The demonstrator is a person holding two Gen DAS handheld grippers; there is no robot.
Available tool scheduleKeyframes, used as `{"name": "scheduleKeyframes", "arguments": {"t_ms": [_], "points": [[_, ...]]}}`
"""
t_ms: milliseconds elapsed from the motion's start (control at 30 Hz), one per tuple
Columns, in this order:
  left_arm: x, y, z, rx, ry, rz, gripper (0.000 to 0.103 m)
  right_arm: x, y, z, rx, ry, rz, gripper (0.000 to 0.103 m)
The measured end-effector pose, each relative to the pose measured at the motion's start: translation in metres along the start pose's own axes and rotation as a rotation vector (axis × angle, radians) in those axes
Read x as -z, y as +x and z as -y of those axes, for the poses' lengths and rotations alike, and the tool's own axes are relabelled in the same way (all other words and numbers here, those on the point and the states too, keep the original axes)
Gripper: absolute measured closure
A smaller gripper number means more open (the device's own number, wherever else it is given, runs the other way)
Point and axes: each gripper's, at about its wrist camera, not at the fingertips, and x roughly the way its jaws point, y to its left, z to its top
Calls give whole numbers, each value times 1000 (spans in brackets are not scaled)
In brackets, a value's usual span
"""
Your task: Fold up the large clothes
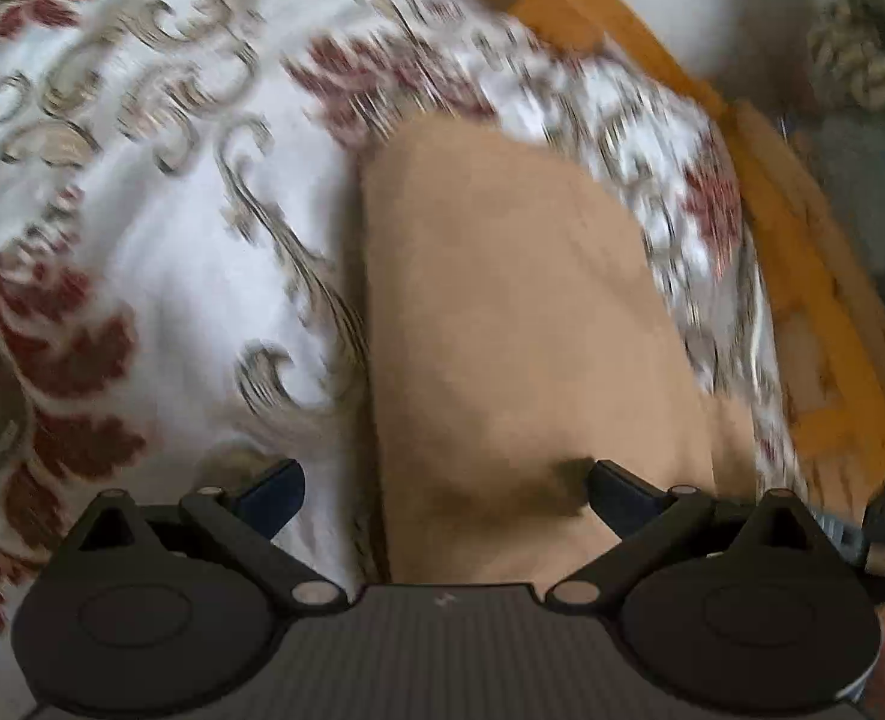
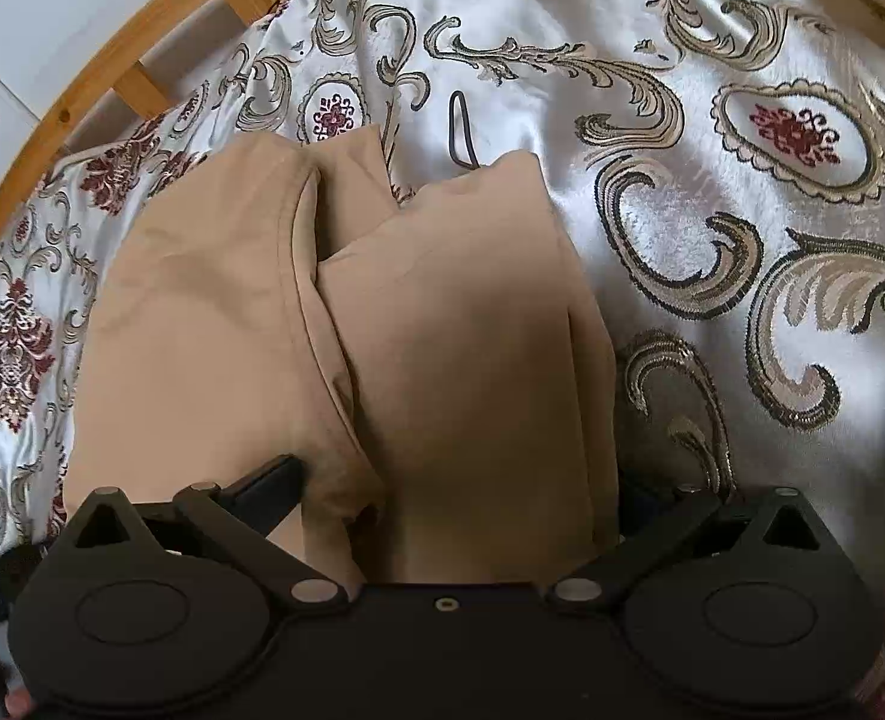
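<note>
I see my left gripper (image 1: 445, 489) spread wide above the tan garment (image 1: 520, 324) lying on the patterned bedspread (image 1: 142, 240), gripping nothing. My right gripper (image 2: 460, 480) is spread too, straddling the garment's (image 2: 382, 324) folded layers.

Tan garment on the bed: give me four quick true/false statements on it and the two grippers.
1. The tan garment lies on a patterned bedspread. True.
2. The right gripper has its fingers spread wide apart. True.
3. The left gripper is clamped shut on the cloth. False: its fingers stand apart, open above the garment's edge.
4. The garment lies spread out in one flat layer. False: it lies in overlapping folds.
</note>
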Motion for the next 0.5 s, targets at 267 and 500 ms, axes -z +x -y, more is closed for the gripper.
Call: {"name": "scheduleKeyframes", "arguments": {"t_ms": [267, 500], "points": [[-26, 25, -32, 154, -91, -61, 1, -6, -5, -7, -60, 31, 48, 1], [-41, 47, -37, 245, -50, -91, 0, -2, 9, -14, -31, -53, 37, 1]]}}
